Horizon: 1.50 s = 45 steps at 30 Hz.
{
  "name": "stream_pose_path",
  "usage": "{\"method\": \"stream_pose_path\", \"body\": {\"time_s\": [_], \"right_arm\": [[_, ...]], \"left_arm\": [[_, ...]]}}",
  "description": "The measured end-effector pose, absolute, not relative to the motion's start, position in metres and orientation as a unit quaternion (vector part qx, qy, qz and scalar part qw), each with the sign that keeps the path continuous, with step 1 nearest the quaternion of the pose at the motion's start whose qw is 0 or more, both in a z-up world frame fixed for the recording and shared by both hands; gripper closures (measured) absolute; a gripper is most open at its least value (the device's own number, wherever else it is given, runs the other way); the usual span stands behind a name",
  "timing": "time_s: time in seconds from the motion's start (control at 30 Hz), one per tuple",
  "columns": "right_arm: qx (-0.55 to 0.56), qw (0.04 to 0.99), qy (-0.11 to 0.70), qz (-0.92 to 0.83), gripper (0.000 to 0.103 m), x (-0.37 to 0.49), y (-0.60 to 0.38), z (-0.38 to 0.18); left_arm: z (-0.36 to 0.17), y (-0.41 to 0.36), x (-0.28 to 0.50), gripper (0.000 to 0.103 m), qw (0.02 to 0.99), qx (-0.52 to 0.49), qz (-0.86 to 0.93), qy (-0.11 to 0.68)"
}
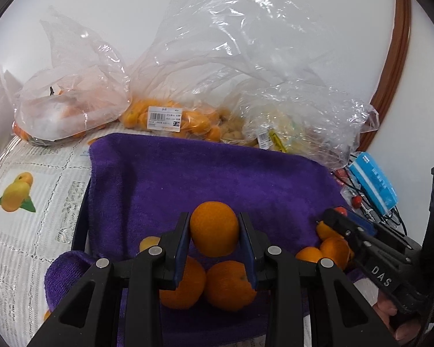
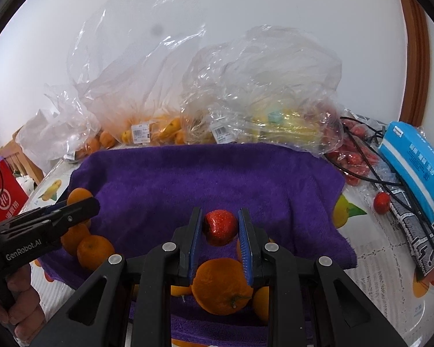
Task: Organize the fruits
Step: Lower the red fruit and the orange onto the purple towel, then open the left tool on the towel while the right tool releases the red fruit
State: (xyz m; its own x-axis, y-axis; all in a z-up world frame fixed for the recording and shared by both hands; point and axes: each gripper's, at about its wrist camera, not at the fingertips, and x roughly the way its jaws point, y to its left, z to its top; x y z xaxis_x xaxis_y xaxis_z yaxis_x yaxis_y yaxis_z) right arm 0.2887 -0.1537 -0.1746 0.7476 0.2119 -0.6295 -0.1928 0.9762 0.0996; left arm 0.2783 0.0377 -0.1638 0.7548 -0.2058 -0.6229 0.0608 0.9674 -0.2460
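My left gripper (image 1: 214, 225) is shut on an orange tangerine (image 1: 214, 228), held above a purple towel (image 1: 217, 173). Two more tangerines (image 1: 228, 286) lie on the towel just below it. My right gripper (image 2: 220, 227) is shut on a red strawberry (image 2: 219, 227) over the same purple towel (image 2: 202, 179). A large tangerine (image 2: 221, 284) lies under those fingers. In the left wrist view the right gripper (image 1: 332, 217) reaches in from the right, above several tangerines (image 1: 329, 245). In the right wrist view the left gripper (image 2: 89, 202) comes in from the left with its tangerine (image 2: 79, 195).
Clear plastic bags of tangerines (image 1: 170, 118), small pale fruit (image 1: 231, 128) and yellow fruit (image 2: 286, 121) stand behind the towel by the wall. Loose strawberries (image 2: 353, 159), black cables (image 2: 390, 179) and a blue tissue pack (image 2: 413, 164) lie at the right. A fruit-printed tablecloth (image 1: 29, 202) covers the table.
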Motion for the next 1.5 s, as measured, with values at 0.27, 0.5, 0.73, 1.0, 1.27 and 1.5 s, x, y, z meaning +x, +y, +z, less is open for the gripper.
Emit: {"method": "stream_pose_path", "body": {"time_s": [0.27, 0.5, 0.73, 1.0, 1.27, 1.5], "right_arm": [[0.007, 0.932, 0.345, 0.115, 0.079, 0.289, -0.148, -0.18], [0.008, 0.93, 0.349, 0.118, 0.078, 0.289, -0.148, -0.182], [0.01, 0.927, 0.357, 0.115, 0.078, 0.291, -0.15, -0.186], [0.005, 0.926, 0.36, 0.114, 0.078, 0.291, -0.151, -0.189], [0.001, 0.926, 0.36, 0.114, 0.078, 0.29, -0.152, -0.19], [0.002, 0.925, 0.361, 0.122, 0.062, 0.288, -0.151, -0.187]], "left_arm": [[-0.17, 0.033, 0.281, 0.072, 0.926, -0.101, -0.081, 0.354], [-0.172, 0.028, 0.28, 0.073, 0.928, -0.089, -0.08, 0.353], [-0.173, 0.026, 0.281, 0.073, 0.929, -0.078, -0.079, 0.353], [-0.173, 0.026, 0.281, 0.072, 0.928, -0.082, -0.08, 0.354], [-0.174, 0.026, 0.28, 0.067, 0.928, -0.081, -0.083, 0.355], [-0.168, 0.027, 0.278, 0.057, 0.927, -0.082, -0.076, 0.359]]}}
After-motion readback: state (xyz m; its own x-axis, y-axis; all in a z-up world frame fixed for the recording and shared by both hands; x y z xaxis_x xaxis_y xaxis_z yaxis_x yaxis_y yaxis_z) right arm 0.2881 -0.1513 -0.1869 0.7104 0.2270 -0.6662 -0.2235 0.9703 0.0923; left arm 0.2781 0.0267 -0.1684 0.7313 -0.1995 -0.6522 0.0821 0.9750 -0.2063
